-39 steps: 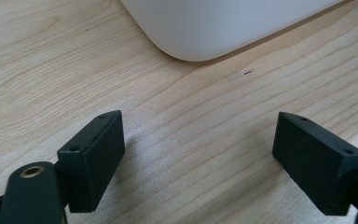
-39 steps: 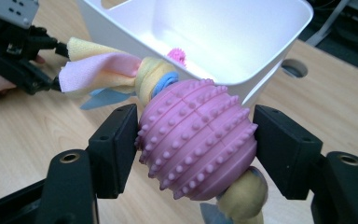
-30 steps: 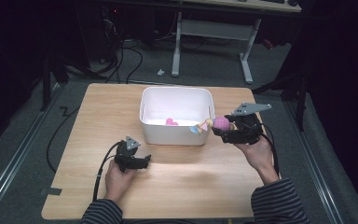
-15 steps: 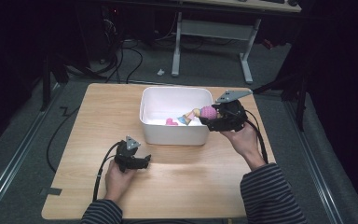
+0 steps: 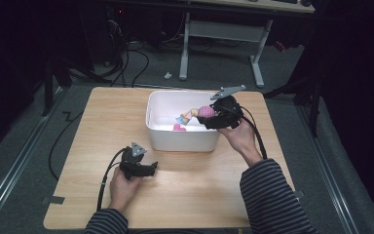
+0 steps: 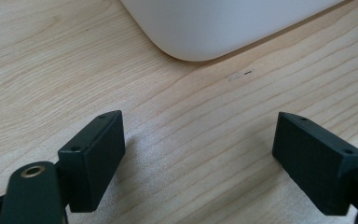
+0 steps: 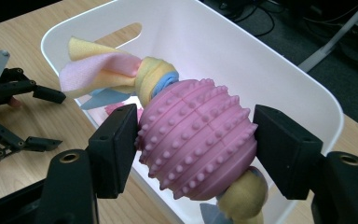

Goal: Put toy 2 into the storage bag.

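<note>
Dark floor and cables ring the wooden table (image 5: 92,126) in the high view, and everything is best placed against the white bin (image 5: 158,134) at its far middle. The right gripper (image 5: 208,117) reaches over the bin's right rim, clamped on a pink toy (image 5: 205,111) that hangs above the inside, well off the bottom. Its fabric tail (image 5: 185,117) points left, deeper across the bin, so the toy's long axis runs roughly crosswise to the jaws. A small pink thing (image 5: 178,127) lies on the bin floor below. The left gripper (image 5: 152,168) rests on the table near the bin's front left corner, well apart from the toy; the right hand is clearly the one placed to act.

From the left gripper (image 6: 198,154) view, the jaws stand wide apart with bare wood between them and nothing held. The bin's rounded corner (image 6: 191,42) sits just ahead.

From the right gripper (image 7: 196,149) view, the jaws press on either side of the toy's knobbly ball (image 7: 196,137). Yellow, pink and blue cloth strips (image 7: 102,70) stick out past one end toward the bin's far wall, and a yellow knot (image 7: 242,198) shows at the other. Open bin (image 7: 279,79) lies directly under the ball, so I'd guess simply spreading the jaws would drop it inside.
</note>
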